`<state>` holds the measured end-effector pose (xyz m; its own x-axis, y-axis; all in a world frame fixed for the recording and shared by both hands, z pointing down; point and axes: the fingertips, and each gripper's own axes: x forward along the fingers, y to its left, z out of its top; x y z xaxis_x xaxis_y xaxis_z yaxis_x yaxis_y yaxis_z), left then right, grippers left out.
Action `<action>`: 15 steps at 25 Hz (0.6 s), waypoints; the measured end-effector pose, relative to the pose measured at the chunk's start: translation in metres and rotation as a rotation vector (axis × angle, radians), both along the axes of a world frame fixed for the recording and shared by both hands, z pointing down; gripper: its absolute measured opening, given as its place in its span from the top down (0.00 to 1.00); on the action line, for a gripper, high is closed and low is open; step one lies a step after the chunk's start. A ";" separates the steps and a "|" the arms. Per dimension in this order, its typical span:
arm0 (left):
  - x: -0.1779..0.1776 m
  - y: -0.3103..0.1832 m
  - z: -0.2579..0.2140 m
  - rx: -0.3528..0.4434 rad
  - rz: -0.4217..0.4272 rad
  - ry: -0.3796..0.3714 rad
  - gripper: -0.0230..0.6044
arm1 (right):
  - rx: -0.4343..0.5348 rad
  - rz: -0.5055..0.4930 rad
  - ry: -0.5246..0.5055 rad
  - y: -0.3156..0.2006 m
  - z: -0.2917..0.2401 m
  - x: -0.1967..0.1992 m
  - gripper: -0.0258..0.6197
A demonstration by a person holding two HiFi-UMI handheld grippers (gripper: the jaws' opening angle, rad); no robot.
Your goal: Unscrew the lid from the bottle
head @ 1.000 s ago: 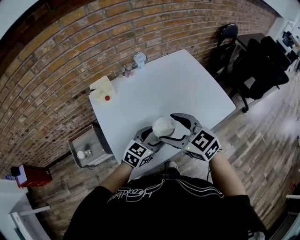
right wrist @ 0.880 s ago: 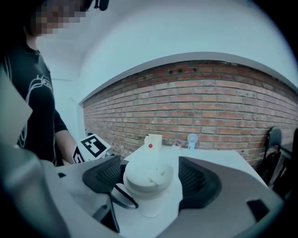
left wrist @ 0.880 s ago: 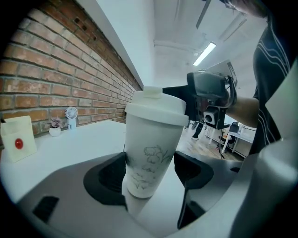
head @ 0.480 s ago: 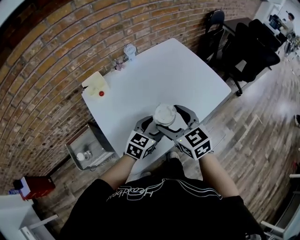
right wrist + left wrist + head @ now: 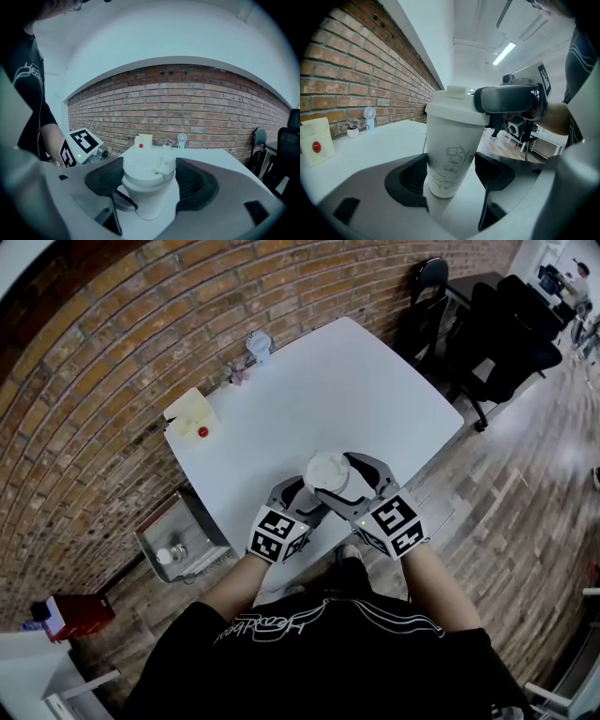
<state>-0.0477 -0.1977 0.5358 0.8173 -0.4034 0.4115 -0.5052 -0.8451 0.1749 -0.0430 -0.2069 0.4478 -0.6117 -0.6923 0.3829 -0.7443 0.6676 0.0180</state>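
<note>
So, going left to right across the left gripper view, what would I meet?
A cream box with a red dot, small potted plant, little white fan, bottle with its lid.

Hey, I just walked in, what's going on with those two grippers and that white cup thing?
A person holds a gripper in each hand at the near edge of a white table. The left gripper is clamped on the body of a white bottle with a flower drawing and holds it roughly upright. The right gripper is at the top, its fingers closing round the lid. The lid sits on the bottle, not yet off.
</note>
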 end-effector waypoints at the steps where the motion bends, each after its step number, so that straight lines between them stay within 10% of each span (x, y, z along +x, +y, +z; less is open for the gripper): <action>1: 0.000 0.000 -0.001 0.001 0.004 0.000 0.43 | -0.004 -0.024 -0.004 0.000 0.000 0.001 0.43; 15: 0.000 0.002 -0.001 -0.004 0.010 -0.015 0.43 | -0.044 -0.445 0.059 0.003 -0.001 -0.003 0.44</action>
